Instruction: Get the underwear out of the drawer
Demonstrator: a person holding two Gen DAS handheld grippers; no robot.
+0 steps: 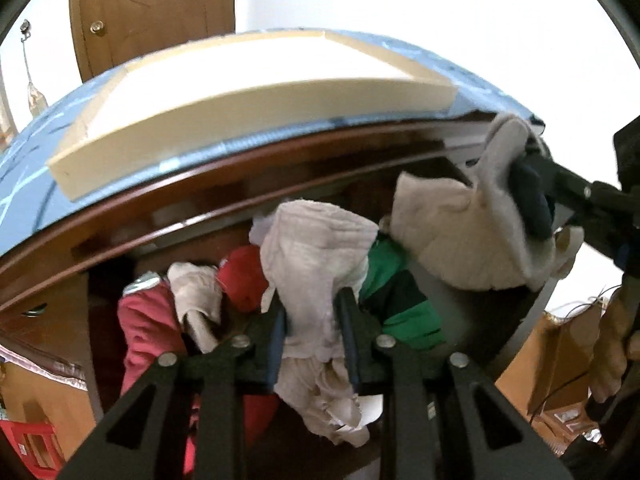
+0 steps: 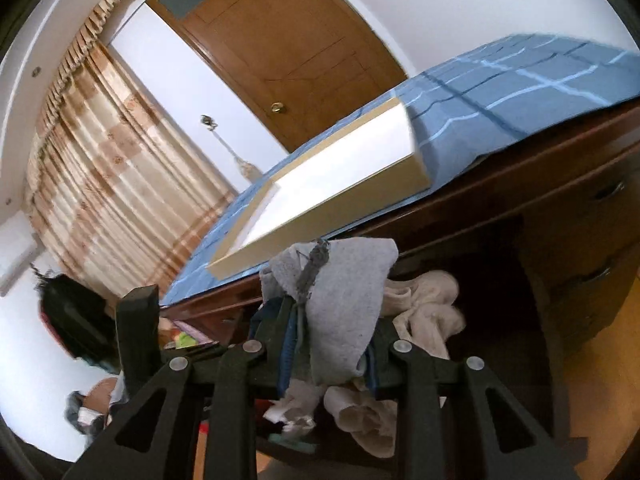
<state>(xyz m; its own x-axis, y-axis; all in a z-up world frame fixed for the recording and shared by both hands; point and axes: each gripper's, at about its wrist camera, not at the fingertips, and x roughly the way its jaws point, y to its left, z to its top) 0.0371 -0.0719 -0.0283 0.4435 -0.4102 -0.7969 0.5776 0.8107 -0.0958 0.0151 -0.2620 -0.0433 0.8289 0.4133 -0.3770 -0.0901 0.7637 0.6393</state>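
Note:
In the left wrist view my left gripper [image 1: 312, 332] is shut on a pale beige piece of underwear [image 1: 316, 264], which bunches up between the fingers and hangs below them. Under it the open drawer [image 1: 93, 320] holds red [image 1: 244, 276], pink [image 1: 148, 320] and green [image 1: 396, 304] garments. At the right, my right gripper [image 1: 532, 196] pinches another pale garment [image 1: 460, 232] held up over the drawer's right end. In the right wrist view, my right gripper [image 2: 332, 348] is shut on a grey piece of underwear [image 2: 344, 300]; beige cloth [image 2: 428, 300] lies behind it.
A shallow cream tray [image 1: 256, 108] sits on a blue checked cloth [image 1: 24, 176] on top of the dark wooden dresser [image 2: 540, 168]. More drawers with handles [image 2: 608, 190] are to the right. A brown door [image 2: 280, 40] and curtains [image 2: 100, 152] stand behind.

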